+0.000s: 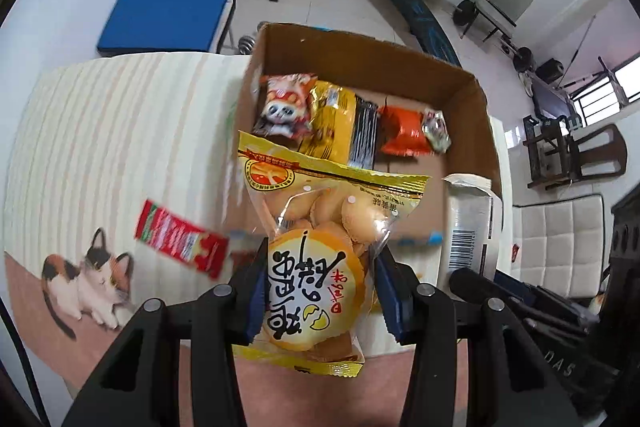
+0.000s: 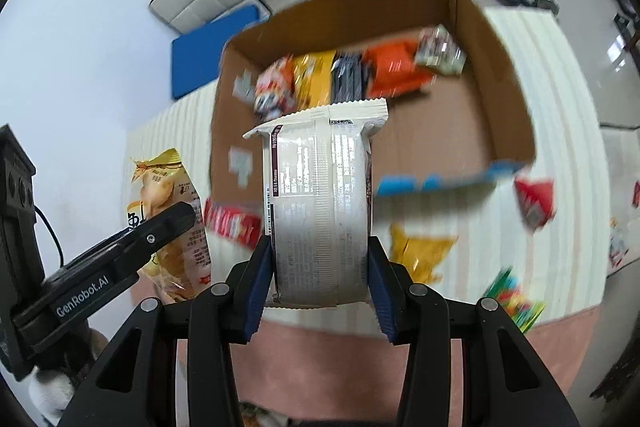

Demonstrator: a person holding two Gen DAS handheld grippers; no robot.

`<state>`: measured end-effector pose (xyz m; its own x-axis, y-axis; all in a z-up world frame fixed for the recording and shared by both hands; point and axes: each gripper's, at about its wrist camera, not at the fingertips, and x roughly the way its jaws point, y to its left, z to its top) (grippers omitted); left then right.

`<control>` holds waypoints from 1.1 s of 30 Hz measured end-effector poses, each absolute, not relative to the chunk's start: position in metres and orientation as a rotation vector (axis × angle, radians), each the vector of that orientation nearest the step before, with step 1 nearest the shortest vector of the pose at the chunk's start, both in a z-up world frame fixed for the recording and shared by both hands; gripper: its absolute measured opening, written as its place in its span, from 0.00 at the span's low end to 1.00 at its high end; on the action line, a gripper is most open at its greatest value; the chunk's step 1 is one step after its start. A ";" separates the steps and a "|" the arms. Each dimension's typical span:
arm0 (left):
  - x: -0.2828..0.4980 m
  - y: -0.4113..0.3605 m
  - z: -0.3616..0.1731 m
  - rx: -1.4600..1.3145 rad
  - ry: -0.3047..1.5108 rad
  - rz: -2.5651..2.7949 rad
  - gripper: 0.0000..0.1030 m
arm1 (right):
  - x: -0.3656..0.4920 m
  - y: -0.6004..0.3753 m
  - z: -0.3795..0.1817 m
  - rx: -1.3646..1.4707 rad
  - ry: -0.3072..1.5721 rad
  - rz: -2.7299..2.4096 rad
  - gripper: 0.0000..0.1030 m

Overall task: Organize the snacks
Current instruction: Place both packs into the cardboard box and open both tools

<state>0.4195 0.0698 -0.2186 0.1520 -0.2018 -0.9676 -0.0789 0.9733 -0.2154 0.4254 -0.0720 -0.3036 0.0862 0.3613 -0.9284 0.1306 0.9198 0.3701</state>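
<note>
My left gripper (image 1: 318, 291) is shut on a yellow bag of egg biscuits (image 1: 320, 247), held above the near edge of the open cardboard box (image 1: 476, 99). My right gripper (image 2: 318, 279) is shut on a white snack packet (image 2: 320, 203), also held in front of the box (image 2: 500, 99). Several snacks lie along the box's far side: a panda packet (image 1: 286, 107), a yellow packet (image 1: 332, 115), a dark packet (image 1: 364, 135) and an orange packet (image 1: 402, 131). The left gripper with the yellow bag (image 2: 172, 211) shows at left in the right wrist view.
The box stands on a striped cream mat (image 1: 112, 131) with a cat picture (image 1: 88, 279). Loose snacks lie on the mat: a red packet (image 1: 180, 239), a blue packet (image 2: 444, 181), a red one (image 2: 534, 199), a yellow one (image 2: 420, 251) and a multicoloured one (image 2: 514, 299). Chairs and gym equipment stand behind.
</note>
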 end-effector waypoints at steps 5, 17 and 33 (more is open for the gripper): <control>0.476 0.064 -0.253 -0.230 1.507 -0.064 0.43 | 0.475 -0.085 -0.327 0.381 1.505 0.110 0.47; 0.525 0.059 -0.333 -0.142 1.682 0.003 0.43 | 0.518 -0.093 -0.401 0.288 1.623 0.013 0.47; 0.512 0.046 -0.357 -0.066 1.757 -0.001 0.45 | 0.517 -0.092 -0.443 0.261 1.734 0.012 0.62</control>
